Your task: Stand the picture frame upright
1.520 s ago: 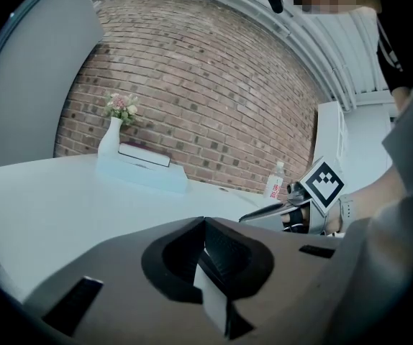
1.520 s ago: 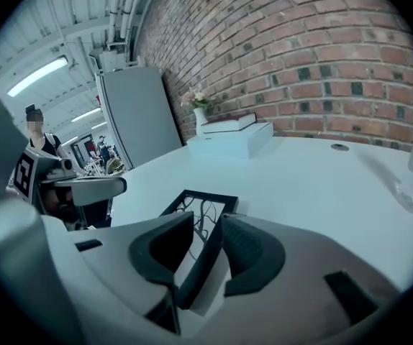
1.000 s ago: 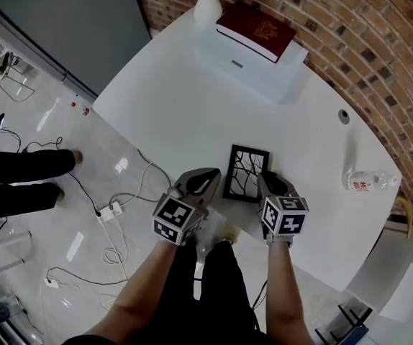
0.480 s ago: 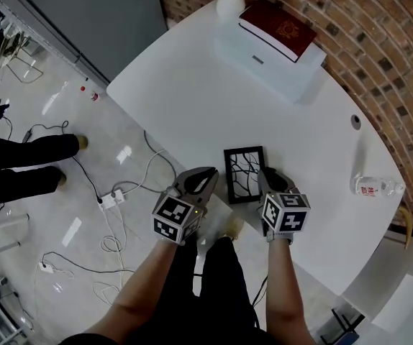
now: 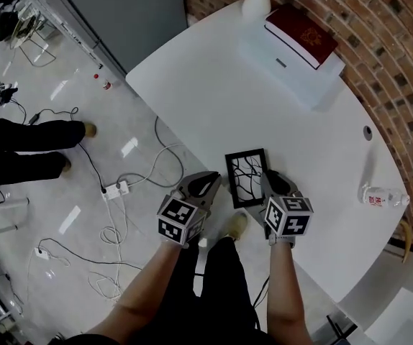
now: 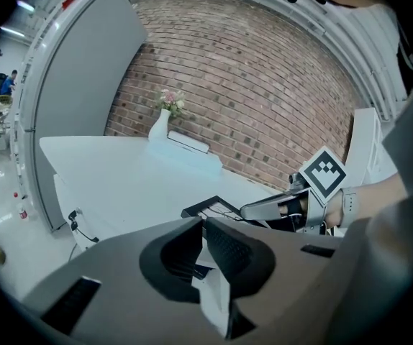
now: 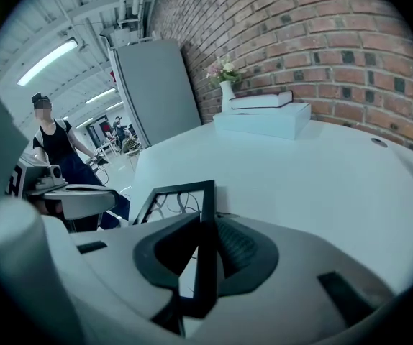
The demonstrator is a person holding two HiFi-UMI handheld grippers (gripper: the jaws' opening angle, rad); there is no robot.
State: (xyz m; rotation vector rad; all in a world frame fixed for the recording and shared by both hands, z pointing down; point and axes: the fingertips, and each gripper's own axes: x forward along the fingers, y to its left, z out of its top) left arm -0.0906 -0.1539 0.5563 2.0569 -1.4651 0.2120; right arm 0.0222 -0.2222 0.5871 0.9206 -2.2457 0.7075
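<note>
White, curved worktop set against a red brick wall; its outer edge borders a glossy pale floor strewn with cables and a white power strip; a grey panel closes the far corner. At the wall end stand a white vase with flowers and a white box bearing a dark red book; a plastic bottle lies on its side at the right, near the brick wall, well apart from the rest. A person's dark-trousered legs show on the floor at the left.

The black picture frame lies at the near edge of the worktop, between the two tools; whether it rests flat or is slightly raised cannot be told. Right hand-held gripper: jaws have just been closing and now pinch the frame's right-hand rail, which runs straight between the pads. Left hand-held gripper: just beside the frame's left side; jaws have just been opening to a narrow slit, with nothing between them.
</note>
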